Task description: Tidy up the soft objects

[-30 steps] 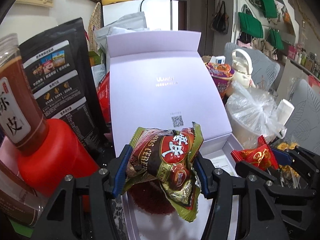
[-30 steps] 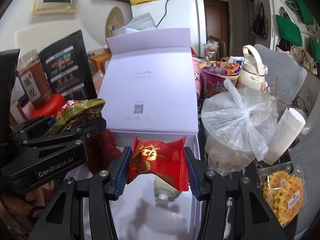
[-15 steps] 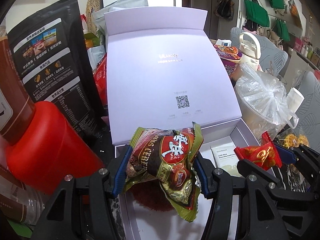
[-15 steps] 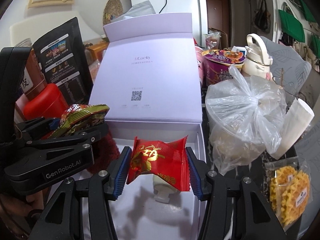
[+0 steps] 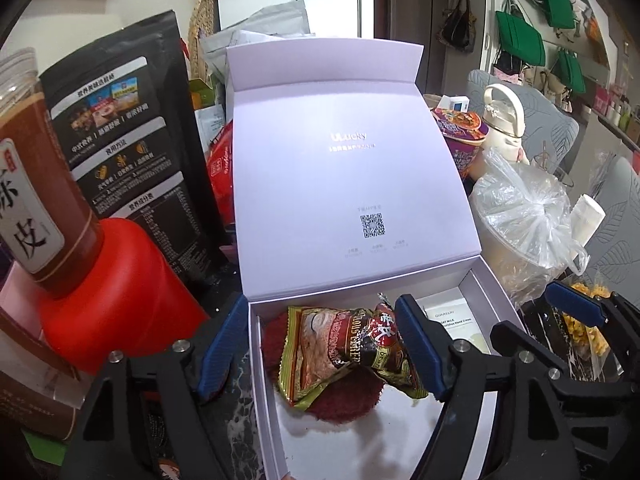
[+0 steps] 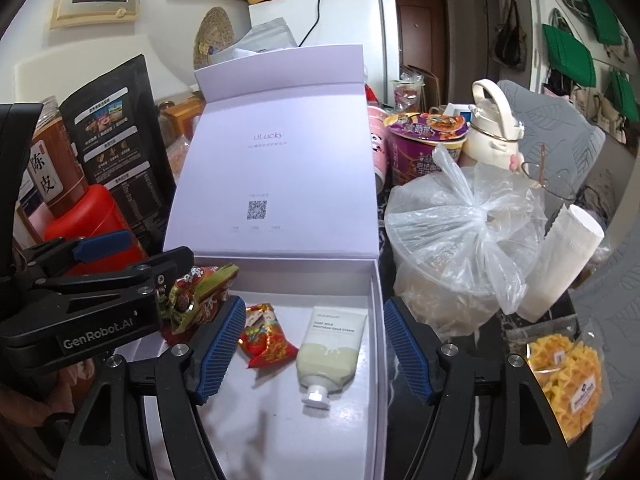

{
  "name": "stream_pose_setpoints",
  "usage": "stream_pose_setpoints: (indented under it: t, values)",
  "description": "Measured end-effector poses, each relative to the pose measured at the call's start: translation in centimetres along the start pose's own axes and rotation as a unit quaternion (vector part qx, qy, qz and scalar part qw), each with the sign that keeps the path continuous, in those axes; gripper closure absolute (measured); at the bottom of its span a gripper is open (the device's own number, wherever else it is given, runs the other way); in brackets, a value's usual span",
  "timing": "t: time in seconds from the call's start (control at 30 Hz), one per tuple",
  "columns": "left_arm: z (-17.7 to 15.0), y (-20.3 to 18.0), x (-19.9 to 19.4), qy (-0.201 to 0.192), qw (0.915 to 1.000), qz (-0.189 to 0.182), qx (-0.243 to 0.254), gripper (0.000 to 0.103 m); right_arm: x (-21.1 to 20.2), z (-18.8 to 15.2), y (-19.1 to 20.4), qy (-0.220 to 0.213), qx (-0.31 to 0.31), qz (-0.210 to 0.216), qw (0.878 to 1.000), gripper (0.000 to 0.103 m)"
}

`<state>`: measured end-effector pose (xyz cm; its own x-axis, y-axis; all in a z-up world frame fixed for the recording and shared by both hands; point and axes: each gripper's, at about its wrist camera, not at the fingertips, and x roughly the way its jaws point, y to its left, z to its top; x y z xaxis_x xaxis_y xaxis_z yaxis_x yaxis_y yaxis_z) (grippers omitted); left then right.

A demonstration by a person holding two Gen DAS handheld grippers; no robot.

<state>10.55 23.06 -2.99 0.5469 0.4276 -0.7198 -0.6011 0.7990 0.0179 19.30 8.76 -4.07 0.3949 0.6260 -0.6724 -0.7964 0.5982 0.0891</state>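
A: Lilac cardboard, that is the box (image 5: 360, 184), lid standing up at the back, base open toward the cameras.

B: Where are the soft things?

A: All in the base. The green packet (image 5: 344, 348) lies on a dark red fuzzy pad (image 5: 340, 400) at the box's left side. The red packet (image 6: 266, 338) lies on the white floor of the box, left of a hand cream tube (image 6: 332, 344) whose cap points to the near edge.

B: And the tongs?

A: The left gripper (image 5: 320, 344) has just been opening. Its jaws stand apart: the left pad is outside the box's left wall, clear of the green packet; the right pad sits against the packet's right end, but nothing pinches it. The packet sags onto the pad beneath.

B: The right one?

A: The right gripper (image 6: 314, 344) has also just been opening. Its jaws are wide, the left pad just beside the red packet, the right pad over the box's right wall. The red packet and the tube lie between the jaws, on the floor below, gripped by neither.

B: What surrounds the box?

A: Left of it, a red canister (image 5: 116, 292) with a brown jar (image 5: 36, 184) on top and a black pouch (image 5: 124, 140) behind. Right of it, a knotted clear bag (image 6: 468, 240), a noodle cup (image 6: 420, 144) farther back, and a waffle packet (image 6: 560, 380) near the right gripper.
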Motion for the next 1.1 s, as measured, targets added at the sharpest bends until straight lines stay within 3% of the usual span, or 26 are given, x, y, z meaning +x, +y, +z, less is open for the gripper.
stream_pose_setpoints:
  t: [0.53,0.73,0.87,1.1]
  values:
    - [0.5,-0.8,-4.2,-0.040,0.9991,0.003,0.014,0.027,-4.5,0.4,-0.3,-0.043,0.015,-0.030,0.998,0.028]
    - [0.4,-1.6,-5.4,-0.048,0.9985,-0.012,0.022,0.026,-6.6,0.0,-0.8,-0.052,0.026,-0.051,0.997,0.028]
    - [0.2,-2.7,-6.1,-0.051,0.9977,-0.029,0.033,0.014,-8.4,-0.5,-1.1,-0.058,0.029,-0.071,0.995,0.024]
    - [-0.3,-4.9,-7.7,-0.056,0.9943,-0.069,0.060,0.014,-11.9,-1.8,-2.1,-0.070,0.051,-0.106,0.991,0.022]
